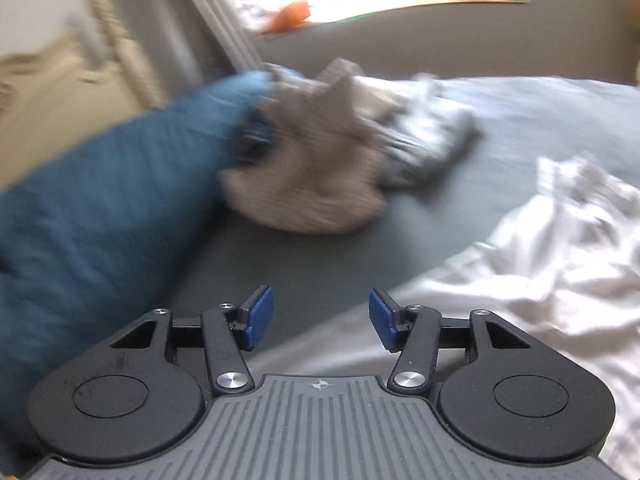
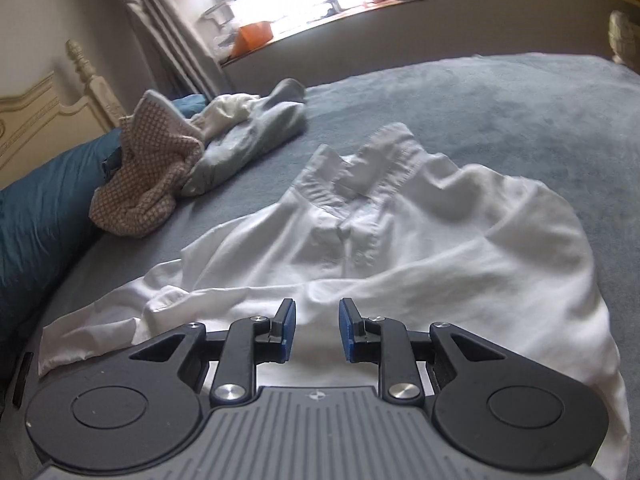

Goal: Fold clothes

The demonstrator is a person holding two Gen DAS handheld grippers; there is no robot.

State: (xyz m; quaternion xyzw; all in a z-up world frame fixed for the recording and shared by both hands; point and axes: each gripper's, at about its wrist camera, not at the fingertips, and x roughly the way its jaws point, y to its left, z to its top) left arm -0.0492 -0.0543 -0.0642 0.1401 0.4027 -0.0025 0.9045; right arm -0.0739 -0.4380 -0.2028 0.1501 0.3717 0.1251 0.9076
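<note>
A white collared shirt (image 2: 400, 248) lies spread and rumpled on the grey bed sheet (image 2: 500, 100), collar (image 2: 372, 168) toward the far side. My right gripper (image 2: 317, 330) hovers over its near part. Its jaws stand a narrow gap apart and the blue pads press on nothing. In the blurred left wrist view the shirt (image 1: 540, 264) lies at the right. My left gripper (image 1: 321, 318) is open over bare sheet (image 1: 320, 256), left of the shirt, with nothing between its fingers.
A crumpled checked garment (image 2: 148, 176) and a grey-blue garment (image 2: 256, 136) with white cloth lie at the far left. A blue pillow (image 2: 36, 220) runs along the left edge before a cream headboard (image 2: 48, 112). Curtains and a cluttered window sill (image 2: 320, 20) stand beyond.
</note>
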